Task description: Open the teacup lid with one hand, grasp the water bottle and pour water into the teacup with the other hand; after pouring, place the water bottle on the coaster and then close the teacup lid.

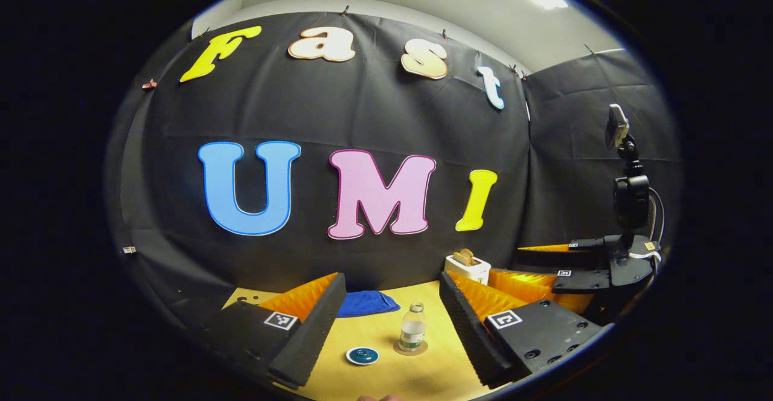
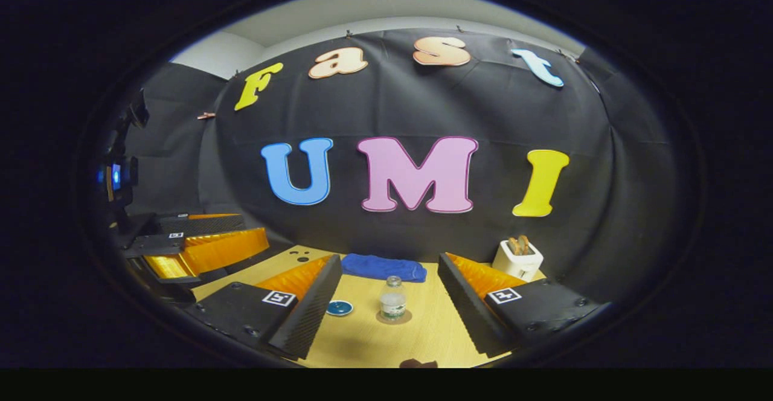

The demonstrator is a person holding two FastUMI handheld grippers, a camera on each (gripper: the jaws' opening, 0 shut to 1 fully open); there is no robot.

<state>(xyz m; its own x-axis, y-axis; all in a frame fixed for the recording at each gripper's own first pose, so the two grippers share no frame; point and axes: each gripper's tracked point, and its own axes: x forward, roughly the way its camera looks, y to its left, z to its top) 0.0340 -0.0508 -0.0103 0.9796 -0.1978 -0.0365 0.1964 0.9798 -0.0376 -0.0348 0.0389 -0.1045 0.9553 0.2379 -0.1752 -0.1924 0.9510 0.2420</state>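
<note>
Both grippers' fingers (image 1: 314, 322) spread wide and empty, the small water bottle (image 1: 413, 328) on its coaster (image 1: 410, 348) looks light, slick, squeezable; grip mid-body.

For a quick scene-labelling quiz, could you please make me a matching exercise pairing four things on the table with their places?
Things:
1. water bottle
2. blue cloth
3. toaster
4. teacup lid

Places:
A. at the back of the table, against the booth wall, folded flat
B. standing upright on the round coaster
C. lying flat on the bare wood beside the coaster
D. at the far corner, with toast sticking out of its slots

Pairs: 1-B, 2-A, 3-D, 4-C
</note>
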